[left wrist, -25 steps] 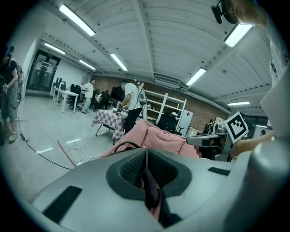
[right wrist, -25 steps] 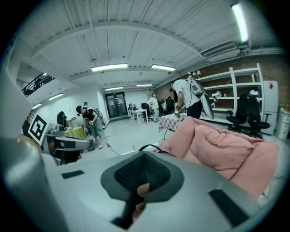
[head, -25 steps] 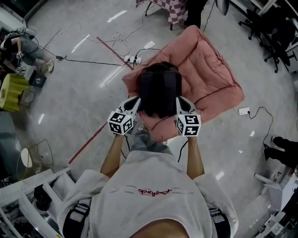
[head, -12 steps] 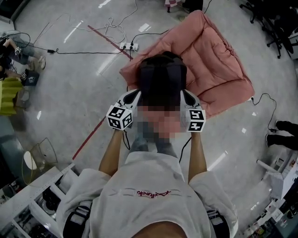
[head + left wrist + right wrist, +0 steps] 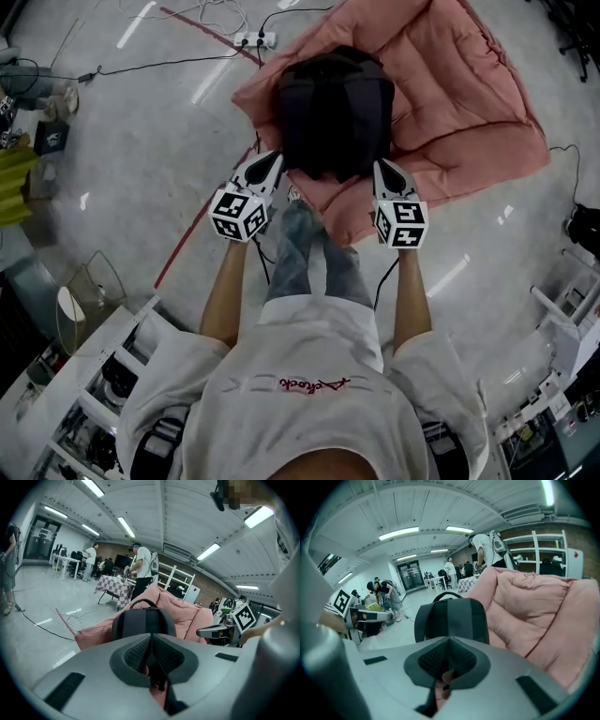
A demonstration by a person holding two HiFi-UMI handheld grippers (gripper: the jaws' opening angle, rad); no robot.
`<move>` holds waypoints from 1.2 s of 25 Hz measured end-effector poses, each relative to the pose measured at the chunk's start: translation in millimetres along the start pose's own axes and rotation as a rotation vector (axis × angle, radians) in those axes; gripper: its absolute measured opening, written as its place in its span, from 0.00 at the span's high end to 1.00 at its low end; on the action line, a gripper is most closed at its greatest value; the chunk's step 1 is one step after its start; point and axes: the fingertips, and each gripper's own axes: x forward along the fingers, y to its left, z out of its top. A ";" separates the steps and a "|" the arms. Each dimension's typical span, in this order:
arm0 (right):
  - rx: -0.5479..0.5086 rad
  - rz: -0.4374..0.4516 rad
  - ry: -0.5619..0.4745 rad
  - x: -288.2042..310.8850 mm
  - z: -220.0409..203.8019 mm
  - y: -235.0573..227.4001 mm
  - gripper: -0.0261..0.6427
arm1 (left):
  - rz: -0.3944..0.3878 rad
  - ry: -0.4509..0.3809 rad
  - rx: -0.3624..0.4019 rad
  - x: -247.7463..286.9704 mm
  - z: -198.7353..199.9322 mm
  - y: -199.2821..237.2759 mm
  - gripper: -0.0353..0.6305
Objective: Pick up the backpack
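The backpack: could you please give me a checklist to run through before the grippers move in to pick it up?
1. The backpack sits in clear view on the pink cushion: ok.
2. Its top handle is free: ok.
3. The left gripper has jaws apart for a grasp: not ok, shut.
4. The right gripper has jaws apart: not ok, shut.
5. Both grippers are clear of the backpack's sides: cannot tell.

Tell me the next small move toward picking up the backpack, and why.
Probably open both sets of jaws. The left gripper and right gripper flank the backpack on the pink cushion, but each gripper view shows its jaws together, with the backpack ahead of them, so neither can take hold yet.
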 end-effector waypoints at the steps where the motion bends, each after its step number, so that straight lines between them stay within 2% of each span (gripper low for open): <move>1: 0.002 0.001 0.009 2.3 -9.1 -0.3 0.93 | 0.003 0.006 -0.003 -0.1 -8.2 2.0 0.91; 8: 0.011 0.011 0.028 13.8 -61.8 -1.6 0.93 | 0.032 0.014 -0.012 7.8 -59.5 10.9 0.91; 16: -0.014 0.029 0.038 30.7 -88.9 -3.6 0.93 | 0.059 -0.007 -0.030 26.1 -88.7 20.6 0.91; 20: -0.038 0.034 0.003 36.4 -74.6 -6.6 0.93 | 0.074 -0.037 -0.022 31.6 -78.9 24.4 0.91; 30: -0.101 0.050 -0.085 64.6 -12.1 -19.9 0.93 | 0.074 -0.093 0.049 59.4 -25.5 47.7 0.91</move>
